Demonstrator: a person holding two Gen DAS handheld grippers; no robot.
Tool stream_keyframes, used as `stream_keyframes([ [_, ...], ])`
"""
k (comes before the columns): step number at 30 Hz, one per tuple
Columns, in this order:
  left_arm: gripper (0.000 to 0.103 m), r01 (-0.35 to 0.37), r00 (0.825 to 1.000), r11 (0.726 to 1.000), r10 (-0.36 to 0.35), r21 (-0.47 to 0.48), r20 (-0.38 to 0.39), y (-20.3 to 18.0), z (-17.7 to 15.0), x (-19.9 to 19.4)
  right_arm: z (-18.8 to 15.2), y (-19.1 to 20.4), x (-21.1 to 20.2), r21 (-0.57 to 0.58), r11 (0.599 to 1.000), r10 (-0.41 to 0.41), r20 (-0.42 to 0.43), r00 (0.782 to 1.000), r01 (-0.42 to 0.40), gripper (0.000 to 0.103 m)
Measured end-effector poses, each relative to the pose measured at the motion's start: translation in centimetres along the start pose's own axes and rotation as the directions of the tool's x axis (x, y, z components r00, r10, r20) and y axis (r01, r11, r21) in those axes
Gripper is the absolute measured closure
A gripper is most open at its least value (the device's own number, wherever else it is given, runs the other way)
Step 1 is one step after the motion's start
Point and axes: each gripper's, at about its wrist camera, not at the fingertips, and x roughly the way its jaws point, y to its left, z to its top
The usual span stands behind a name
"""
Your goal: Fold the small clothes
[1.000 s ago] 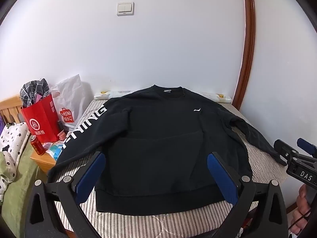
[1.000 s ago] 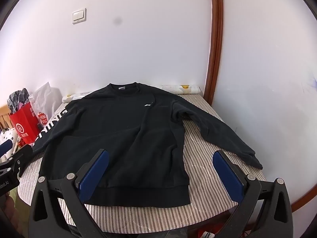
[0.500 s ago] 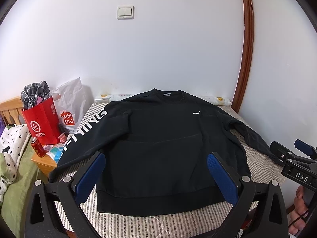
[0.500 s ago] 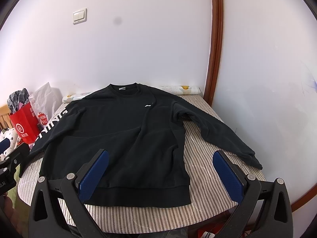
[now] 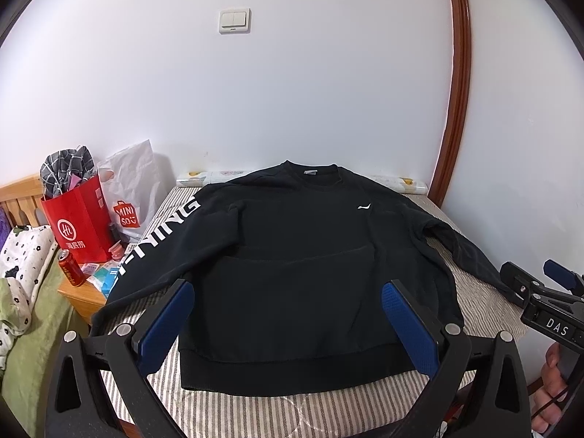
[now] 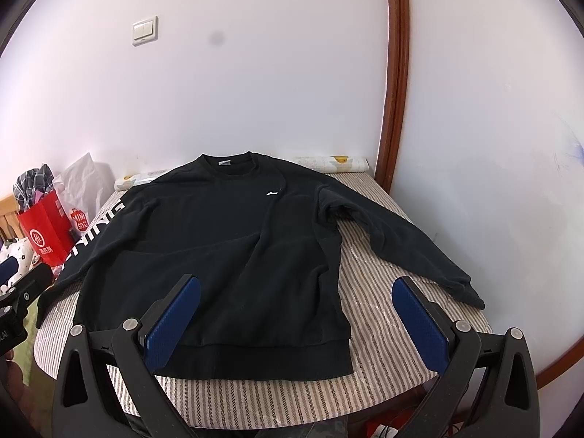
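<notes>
- On the striped table, a black sweatshirt is lying flat, sleeves spread.
- Left gripper and right gripper are hovering, jaws apart, empty.
- Fabric is looking soft and limp; sleeve cuff is offering a hold.

Matt black cloth sweatshirt

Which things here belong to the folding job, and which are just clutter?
Job: black sweatshirt lying flat on the striped table; left gripper and right gripper, both open.

Clutter: red paper bag, white shopping bag, red can, light switch.
</notes>
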Motion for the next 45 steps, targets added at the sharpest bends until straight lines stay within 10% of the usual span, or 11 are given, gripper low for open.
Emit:
stream_keyframes([
  [45,0.0,-0.004,1.0,0.999,0.005,-0.048,0.015,1.7,0.0,1.6,-0.4,0.3,1.5,-0.005,1.0,-0.013,0.0,1.0,0.013,0.0],
])
